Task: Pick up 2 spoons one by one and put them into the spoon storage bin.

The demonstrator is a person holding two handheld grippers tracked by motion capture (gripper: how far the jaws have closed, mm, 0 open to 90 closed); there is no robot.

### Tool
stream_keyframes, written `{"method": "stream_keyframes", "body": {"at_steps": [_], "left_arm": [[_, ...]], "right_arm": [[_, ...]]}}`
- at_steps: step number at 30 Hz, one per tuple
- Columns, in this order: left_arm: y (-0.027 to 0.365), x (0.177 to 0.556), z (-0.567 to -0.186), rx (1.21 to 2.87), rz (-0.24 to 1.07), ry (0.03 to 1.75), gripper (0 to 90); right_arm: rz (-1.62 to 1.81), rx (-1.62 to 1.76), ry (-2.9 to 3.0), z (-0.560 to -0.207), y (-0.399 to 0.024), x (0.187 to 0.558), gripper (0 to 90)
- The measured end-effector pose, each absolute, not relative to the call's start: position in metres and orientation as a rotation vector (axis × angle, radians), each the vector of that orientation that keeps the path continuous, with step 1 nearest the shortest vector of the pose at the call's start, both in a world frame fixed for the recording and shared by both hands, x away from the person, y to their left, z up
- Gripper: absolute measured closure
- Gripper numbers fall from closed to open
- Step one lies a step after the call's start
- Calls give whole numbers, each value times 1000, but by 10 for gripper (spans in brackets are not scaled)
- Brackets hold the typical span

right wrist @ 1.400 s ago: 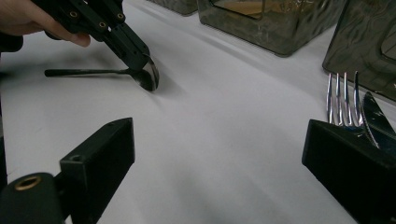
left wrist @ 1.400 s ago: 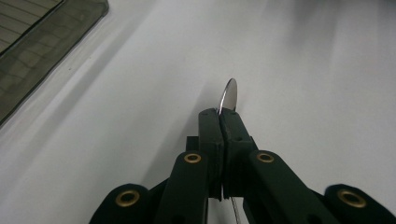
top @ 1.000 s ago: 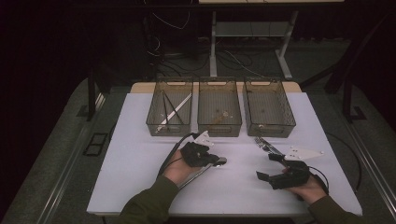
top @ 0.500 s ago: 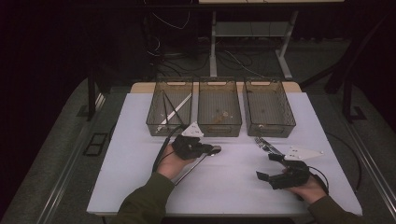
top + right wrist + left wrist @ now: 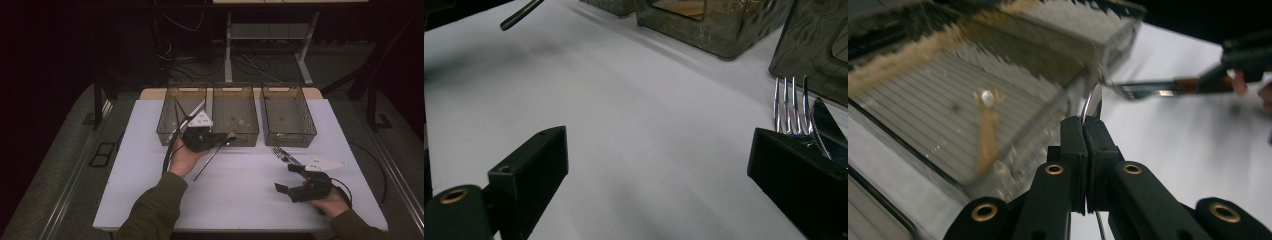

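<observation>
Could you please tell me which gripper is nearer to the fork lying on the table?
The right. The right gripper sits open just short of the fork, whose tines show beside one of its fingers. The left gripper holds a spoon over by the middle bin.

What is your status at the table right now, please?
Left gripper shut on the spoon, by the middle bin. Right gripper open on the table, fork and knife beside one of its fingers. Nothing in the way.
</observation>
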State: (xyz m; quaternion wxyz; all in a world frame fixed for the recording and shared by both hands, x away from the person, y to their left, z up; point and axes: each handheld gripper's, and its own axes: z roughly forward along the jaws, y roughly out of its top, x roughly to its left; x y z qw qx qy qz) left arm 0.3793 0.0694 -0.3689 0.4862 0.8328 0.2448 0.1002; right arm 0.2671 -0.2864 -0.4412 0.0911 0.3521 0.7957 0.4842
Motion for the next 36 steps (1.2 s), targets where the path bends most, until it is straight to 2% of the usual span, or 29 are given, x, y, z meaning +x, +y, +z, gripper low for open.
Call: {"method": "stream_keyframes", "body": {"at_steps": [13,22,32,36], "left_arm": [[50,442,-329,2005,342,605,887],[32,489,-315,1995,415,656,887],[14,521,-340,2001,394,756,887],[4,523,-354,2076,400,758,887]], "right_arm": [[1438,1053,2355,-441,-287,267,95],[1451,1052,2350,-440,-288,266,95],[1459,1036,2348,-439,-288,265,95],[1457,1038,2348,-439,-288,265,95]]}}
